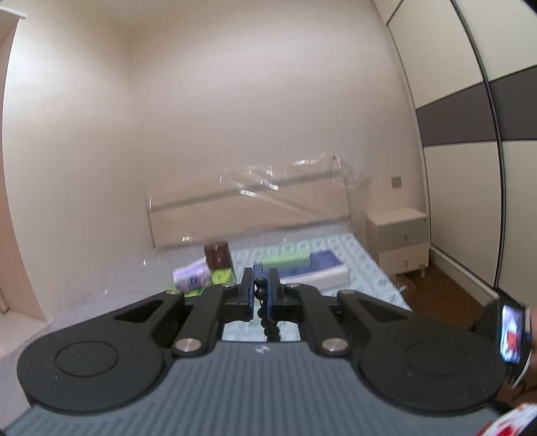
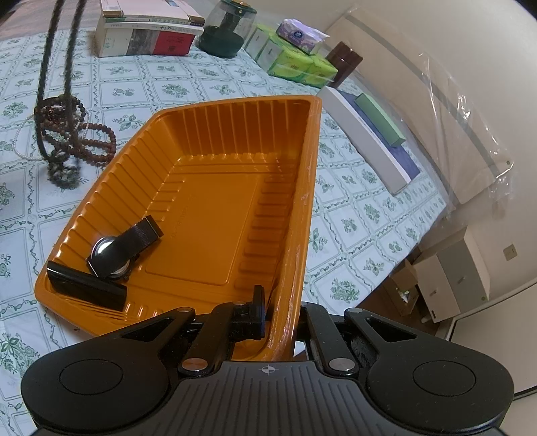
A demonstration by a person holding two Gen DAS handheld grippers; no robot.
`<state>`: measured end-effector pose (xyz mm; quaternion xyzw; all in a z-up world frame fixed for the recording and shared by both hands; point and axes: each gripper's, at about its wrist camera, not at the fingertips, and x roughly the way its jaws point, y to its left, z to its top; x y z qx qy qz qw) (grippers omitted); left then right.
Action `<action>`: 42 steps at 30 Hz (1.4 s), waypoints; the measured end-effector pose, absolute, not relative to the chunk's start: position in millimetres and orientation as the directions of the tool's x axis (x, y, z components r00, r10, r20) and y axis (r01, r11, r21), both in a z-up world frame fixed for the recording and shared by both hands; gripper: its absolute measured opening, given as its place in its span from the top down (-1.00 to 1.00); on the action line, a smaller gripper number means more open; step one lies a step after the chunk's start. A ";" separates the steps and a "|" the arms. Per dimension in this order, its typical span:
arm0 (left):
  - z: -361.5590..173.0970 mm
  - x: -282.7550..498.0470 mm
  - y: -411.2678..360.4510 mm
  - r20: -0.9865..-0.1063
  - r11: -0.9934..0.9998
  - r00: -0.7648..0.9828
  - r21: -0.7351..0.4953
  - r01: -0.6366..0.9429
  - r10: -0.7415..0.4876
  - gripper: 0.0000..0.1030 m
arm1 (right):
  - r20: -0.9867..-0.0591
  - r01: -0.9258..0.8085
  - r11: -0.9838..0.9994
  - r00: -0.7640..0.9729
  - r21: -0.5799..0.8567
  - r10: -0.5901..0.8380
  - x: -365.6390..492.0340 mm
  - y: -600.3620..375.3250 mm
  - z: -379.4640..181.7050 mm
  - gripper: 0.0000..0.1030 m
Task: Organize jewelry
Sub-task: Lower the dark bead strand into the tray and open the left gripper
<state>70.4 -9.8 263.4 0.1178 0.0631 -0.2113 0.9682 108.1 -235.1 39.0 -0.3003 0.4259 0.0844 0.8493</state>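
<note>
My left gripper (image 1: 260, 288) is shut on a dark bead necklace (image 1: 261, 295), lifted high and facing the headboard wall. In the right wrist view the necklace (image 2: 55, 84) hangs as two dark strands at the upper left, its lower end trailing over a pile of brown and pearl bead strings (image 2: 84, 137) on the bed. My right gripper (image 2: 280, 315) is shut on the near right rim of an orange plastic tray (image 2: 295, 208). A black-strapped wristwatch (image 2: 110, 255) and a black flat bar (image 2: 85, 285) lie in the tray's near left corner.
The bed has a green-patterned white cover (image 2: 352, 214). At its head stand books (image 2: 147, 30), a dark glass jar (image 2: 225, 30), tissue packs (image 2: 295, 50), a brown box (image 2: 344, 62) and a long white box (image 2: 365, 141). A nightstand (image 1: 397, 238) and a wardrobe (image 1: 470, 134) are on the right.
</note>
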 end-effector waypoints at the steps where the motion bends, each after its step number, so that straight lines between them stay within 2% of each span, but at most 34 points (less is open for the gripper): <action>1: 268.5 70.7 -12.1 -0.162 0.881 0.902 0.204 0.427 -0.400 0.88 | -0.774 -0.399 0.805 0.623 -0.438 -0.112 108.1 -235.1 39.1 0.91; 14: 330.8 84.4 -47.4 -0.041 0.854 0.871 0.179 0.489 -0.490 0.88 | -0.773 -0.399 0.807 0.625 -0.436 -0.108 107.4 -233.9 41.0 0.91; 18: 339.1 87.9 -60.1 -0.029 0.835 0.849 0.171 0.524 -0.527 0.88 | -0.772 -0.398 0.807 0.627 -0.435 -0.107 108.0 -234.4 40.9 0.91; 21: 327.0 94.0 -73.1 -0.077 0.817 0.836 0.180 0.548 -0.544 0.88 | -0.772 -0.399 0.809 0.627 -0.432 -0.103 107.9 -235.8 40.5 0.91; 33: 195.7 147.2 -99.8 -0.419 0.793 0.742 0.078 0.604 -0.524 0.88 | -0.776 -0.401 0.814 0.623 -0.421 -0.096 109.8 -239.9 37.6 0.91; 42: 134.9 160.0 -105.8 -0.538 0.753 0.660 0.071 0.655 -0.524 0.88 | -0.778 -0.406 0.814 0.622 -0.415 -0.086 110.0 -242.5 36.8 0.91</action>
